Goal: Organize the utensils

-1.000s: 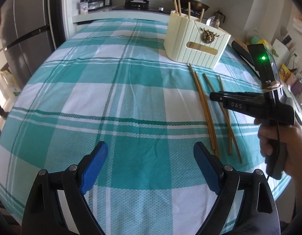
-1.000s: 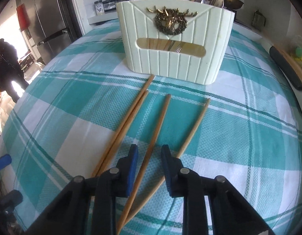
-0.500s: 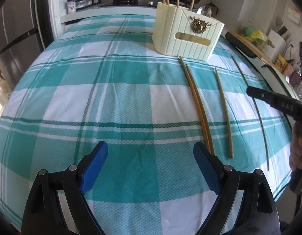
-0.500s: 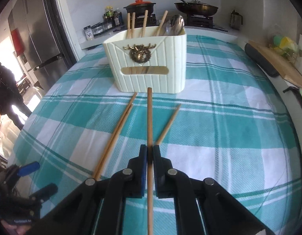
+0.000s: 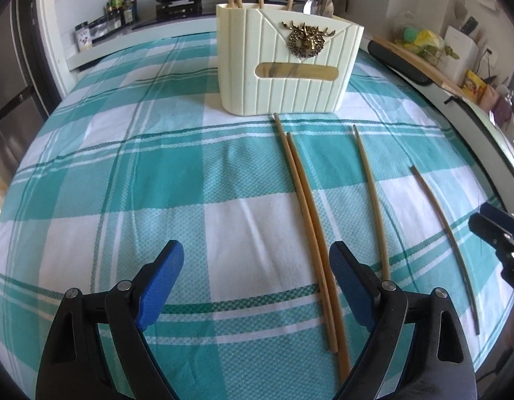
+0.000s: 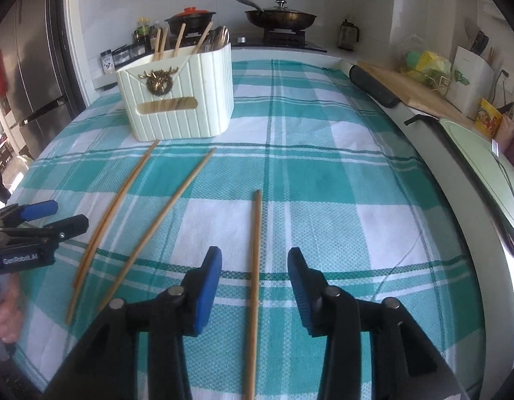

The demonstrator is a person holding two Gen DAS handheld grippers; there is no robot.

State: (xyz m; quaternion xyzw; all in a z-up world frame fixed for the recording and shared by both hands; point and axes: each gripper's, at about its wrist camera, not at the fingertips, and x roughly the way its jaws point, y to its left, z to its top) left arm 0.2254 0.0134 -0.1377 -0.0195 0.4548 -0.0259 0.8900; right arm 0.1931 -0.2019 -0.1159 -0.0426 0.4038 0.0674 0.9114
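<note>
A cream utensil holder (image 5: pixel 287 63) (image 6: pixel 176 100) stands at the far side of the checked cloth, with chopsticks and a spoon upright in it. In front of it lie a pair of wooden chopsticks (image 5: pixel 303 206) (image 6: pixel 123 196) and a single chopstick (image 5: pixel 370 196) (image 6: pixel 170 203). My left gripper (image 5: pixel 257 256) is open over the cloth, its right finger close beside the pair. My right gripper (image 6: pixel 254 260) has its jaws opening. Another chopstick (image 6: pixel 257 233) (image 5: pixel 447 233) lies between them, and neither pad presses on it.
A stove with a pan (image 6: pixel 280 16) and a pot (image 6: pixel 190 20) stands behind the table. A dark roll (image 6: pixel 373 86) and a wooden board (image 6: pixel 407 90) line the right side. The left gripper's body (image 6: pixel 40 216) and a hand (image 6: pixel 3 310) show at the left. The fridge (image 6: pixel 33 66) stands further left.
The right gripper shut on one chopstick, carried it rightward away from the others, then parted its jaws around it. The left gripper moved right, closer to the pair and the holder.
</note>
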